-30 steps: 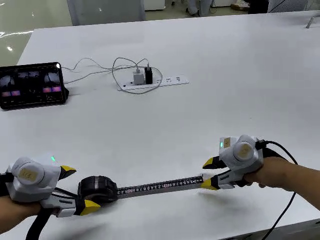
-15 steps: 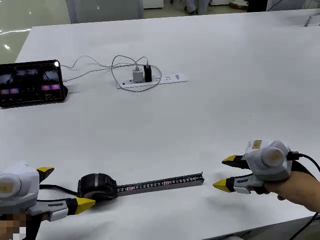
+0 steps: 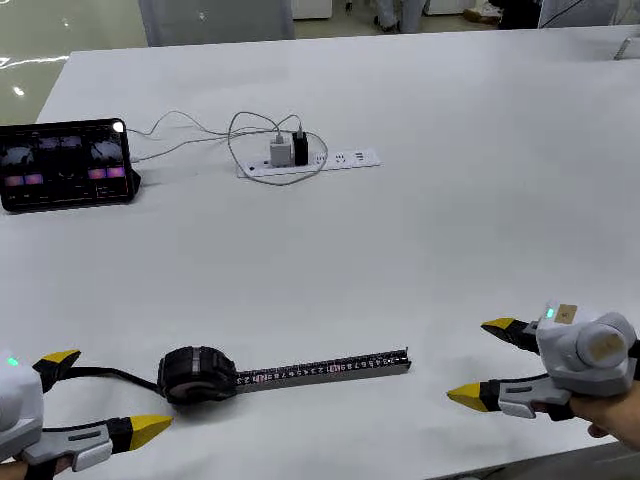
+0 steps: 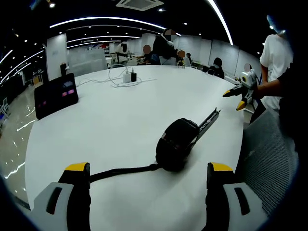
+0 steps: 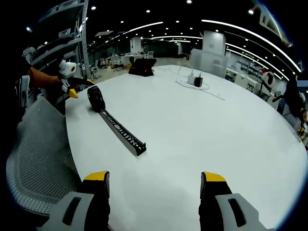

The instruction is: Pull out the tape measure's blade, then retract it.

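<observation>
We hold the left gripper and the right gripper with jaws spread wide, gripping nothing. Between them on the white tabletop lies the black round-cased tape measure. Its dark marked blade is extended flat toward the right gripper, its tip short of those jaws. A black wrist strap trails from the case toward the left gripper, which sits near the case without touching it.
</observation>
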Available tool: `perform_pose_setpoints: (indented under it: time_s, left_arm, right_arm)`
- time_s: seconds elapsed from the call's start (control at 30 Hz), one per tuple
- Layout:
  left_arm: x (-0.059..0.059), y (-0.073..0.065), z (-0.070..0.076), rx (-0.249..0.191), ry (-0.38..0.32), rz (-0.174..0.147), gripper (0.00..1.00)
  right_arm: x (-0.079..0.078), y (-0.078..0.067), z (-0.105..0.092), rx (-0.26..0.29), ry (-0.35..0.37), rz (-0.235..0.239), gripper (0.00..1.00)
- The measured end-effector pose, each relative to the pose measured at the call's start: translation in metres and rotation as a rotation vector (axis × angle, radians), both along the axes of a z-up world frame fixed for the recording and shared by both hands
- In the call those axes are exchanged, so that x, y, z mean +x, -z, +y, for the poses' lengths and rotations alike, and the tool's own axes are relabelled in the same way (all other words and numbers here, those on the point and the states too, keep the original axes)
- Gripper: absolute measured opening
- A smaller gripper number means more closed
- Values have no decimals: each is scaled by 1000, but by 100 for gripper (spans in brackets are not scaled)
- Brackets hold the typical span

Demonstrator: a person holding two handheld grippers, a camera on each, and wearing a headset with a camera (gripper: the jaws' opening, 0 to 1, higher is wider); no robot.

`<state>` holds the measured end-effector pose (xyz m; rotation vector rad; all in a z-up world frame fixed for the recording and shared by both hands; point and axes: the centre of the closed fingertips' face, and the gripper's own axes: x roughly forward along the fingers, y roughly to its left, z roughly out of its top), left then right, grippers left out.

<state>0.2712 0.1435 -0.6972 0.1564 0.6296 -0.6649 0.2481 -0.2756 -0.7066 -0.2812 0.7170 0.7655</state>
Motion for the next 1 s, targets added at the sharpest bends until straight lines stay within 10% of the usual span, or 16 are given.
perform_pose_setpoints:
  time_s: [0.37, 0.63, 1.0]
  left_arm:
    - [-12, 10, 24, 54, -31, -9, 99]
    - [-11, 2, 24, -6, -61, -23, 99]
    - [-15, 12, 25, 33, -45, -12, 99]
  right_arm:
    - [-12, 3, -14, -10, 56, 11, 99]
    - [-16, 2, -23, 1, 89, 5, 99]
    - [-16, -7, -22, 79, 118, -26, 99]
